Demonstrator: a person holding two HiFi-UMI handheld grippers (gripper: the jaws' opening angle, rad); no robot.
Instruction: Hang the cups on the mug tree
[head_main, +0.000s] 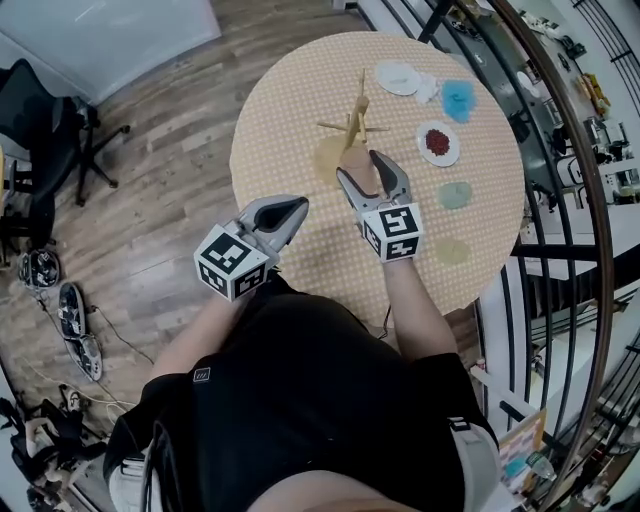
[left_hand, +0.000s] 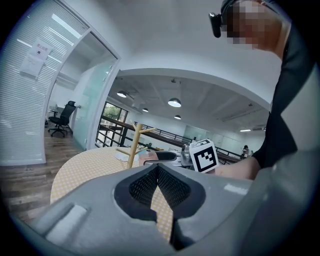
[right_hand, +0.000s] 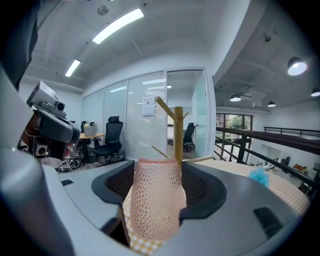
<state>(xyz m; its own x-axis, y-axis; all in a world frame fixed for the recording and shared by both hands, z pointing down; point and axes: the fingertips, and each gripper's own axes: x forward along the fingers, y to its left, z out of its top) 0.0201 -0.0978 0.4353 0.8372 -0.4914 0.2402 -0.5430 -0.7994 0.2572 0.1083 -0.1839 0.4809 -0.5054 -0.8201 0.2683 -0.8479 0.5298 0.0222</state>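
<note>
Seen from above, a black office chair and a pair of shoes sit on the wooden floor at far left. A round table with a checked cloth fills the middle. The left gripper hovers over the table's near left edge, its forearm coming up from lower left; its tongs are pressed together with nothing between them. Further in stands the wooden mug tree, its pegs bare. The right gripper reaches straight out from the person's body over the table, pointing at the tree and tipped a little downward, pinching a pink dotted cup upright (the trunk rises directly behind the cup in the right gripper view). To the right lie a white plate, a blue fluffy object, a small plate of something red, a pale green disc and a yellowish disc. A dark railing curves along the far right
</note>
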